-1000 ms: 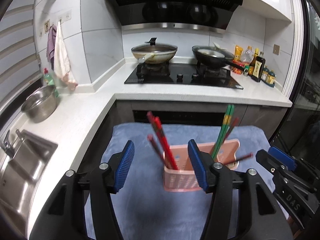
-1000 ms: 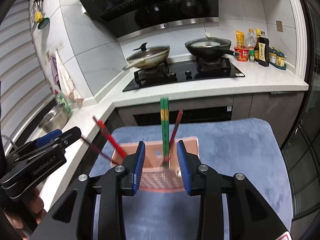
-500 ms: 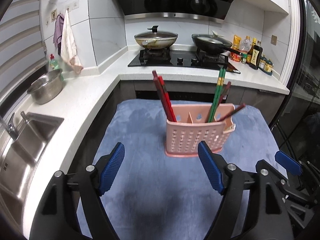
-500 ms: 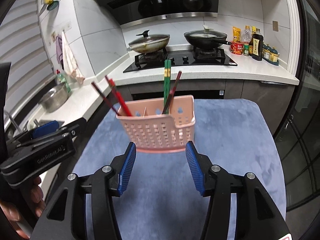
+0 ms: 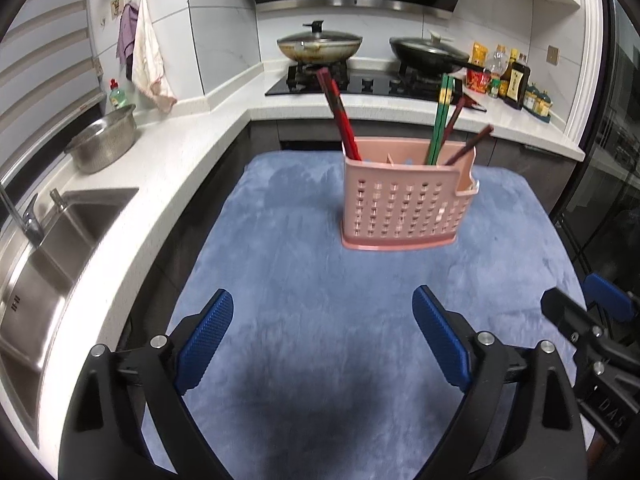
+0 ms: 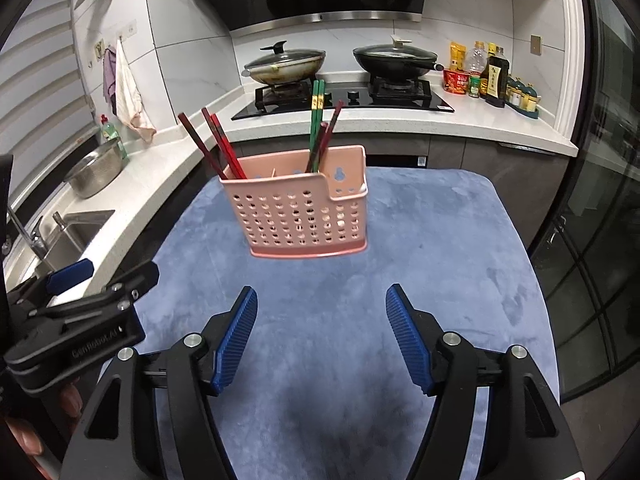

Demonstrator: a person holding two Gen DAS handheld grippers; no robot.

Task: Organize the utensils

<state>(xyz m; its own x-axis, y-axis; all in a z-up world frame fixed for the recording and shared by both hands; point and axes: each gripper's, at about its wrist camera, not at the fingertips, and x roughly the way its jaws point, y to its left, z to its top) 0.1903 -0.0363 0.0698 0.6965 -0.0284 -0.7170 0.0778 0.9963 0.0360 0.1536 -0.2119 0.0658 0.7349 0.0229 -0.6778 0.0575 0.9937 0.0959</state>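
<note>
Nearest you, your left gripper [image 5: 322,338] hangs over the blue mat [image 5: 304,280] with its blue pads far apart and nothing between them; its jaws have just been opening. Your right gripper [image 6: 322,340] is spread too, a little less widely, also with only bare mat between the pads, and its jaws have just been opening as well. Each gripper shows at the edge of the other's view, side by side and apart.

Farther out, the pink basket [image 5: 404,204] stands upright on the mat, well clear of both grippers, its long side running across your view. In its left end the red chopsticks [image 5: 340,120] stand with tips up, leaning left and away from you. In the right end the green chopsticks [image 5: 440,120] stand almost straight up, and the dark red chopsticks [image 5: 468,146] beside them lean out to the right.

Beyond the mat runs the white counter [image 5: 168,160], with a steel bowl [image 5: 102,144] and sink [image 5: 60,232] on your left and two lidded pans [image 5: 320,44] on the stove at the back.
</note>
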